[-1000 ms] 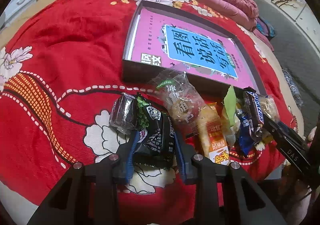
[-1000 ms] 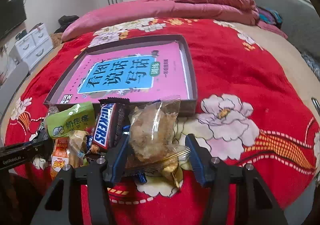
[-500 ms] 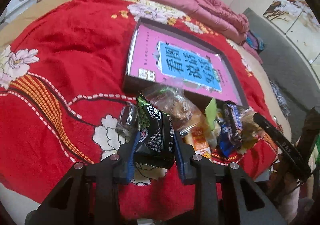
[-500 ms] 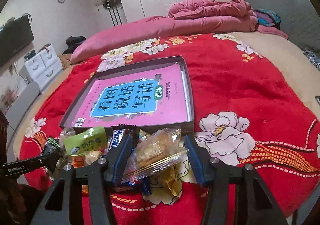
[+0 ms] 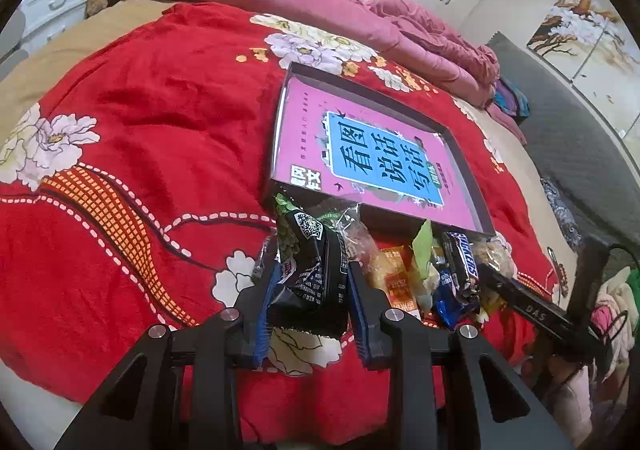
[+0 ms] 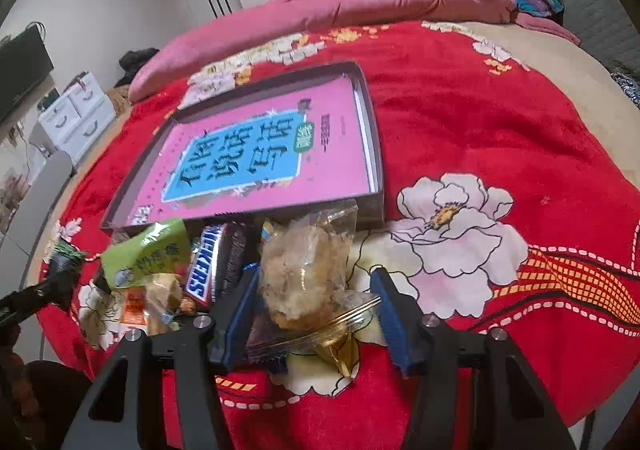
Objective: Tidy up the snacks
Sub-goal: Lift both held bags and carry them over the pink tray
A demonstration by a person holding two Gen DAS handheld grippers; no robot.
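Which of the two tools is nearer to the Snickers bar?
Right. The right tool sits just beside the Snickers bar; the left tool, gripping a black packet, is several snacks away.

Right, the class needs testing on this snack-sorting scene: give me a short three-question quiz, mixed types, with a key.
1. True or false: the left hand-held gripper is shut on the black packet.
2. What lies inside the dark tray? A: a pink book; B: a chocolate bar; C: a cup.
3. Name the branded bar between the green packet and the clear pastry packet.
Key: 1 true; 2 A; 3 the Snickers bar.
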